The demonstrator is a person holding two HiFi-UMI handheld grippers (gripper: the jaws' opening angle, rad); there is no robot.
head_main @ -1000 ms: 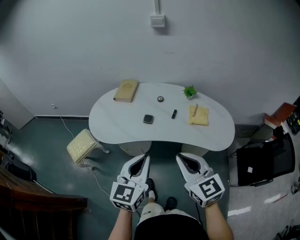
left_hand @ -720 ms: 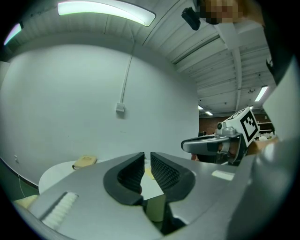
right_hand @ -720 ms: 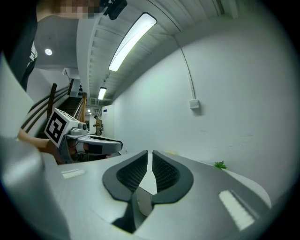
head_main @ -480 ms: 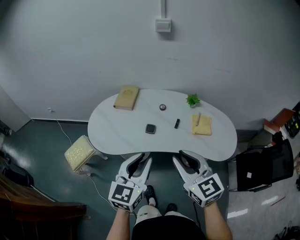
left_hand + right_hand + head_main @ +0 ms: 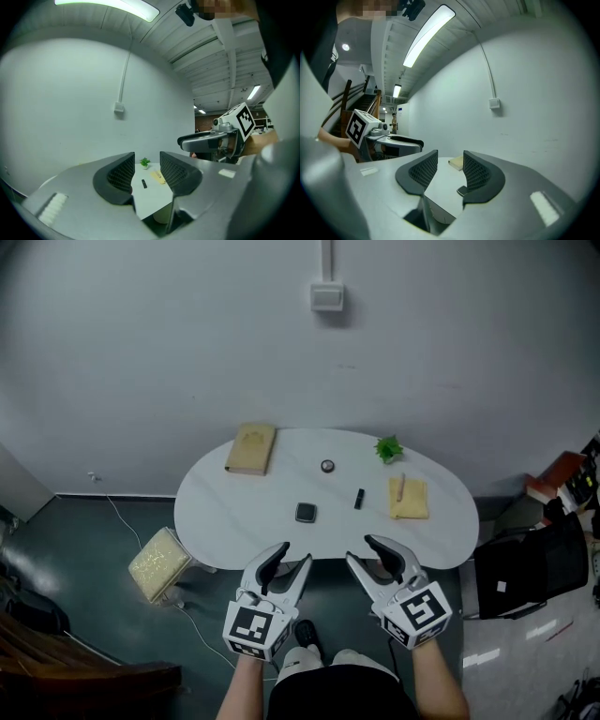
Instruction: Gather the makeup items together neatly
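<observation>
White table [image 5: 225,512] mid-frame. Left gripper [image 5: 295,554] and right gripper [image 5: 359,550] sit below its lower edge, jaws just opening, partly apart, nothing between them. Makeup lies scattered at table centre: black compact [image 5: 306,513], black tube [image 5: 359,499], round pot [image 5: 327,466], well apart.

White kidney-shaped table [image 5: 225,512] before me. Far edge, left to right: tan flat pad [image 5: 250,448], small round pot [image 5: 327,466], green potted plant [image 5: 388,448]. Nearer me: black square compact [image 5: 306,513], black short tube [image 5: 359,499] to its right, yellow folded cloth [image 5: 411,504] rightmost (thin stick [image 5: 401,487] lying on it).
</observation>
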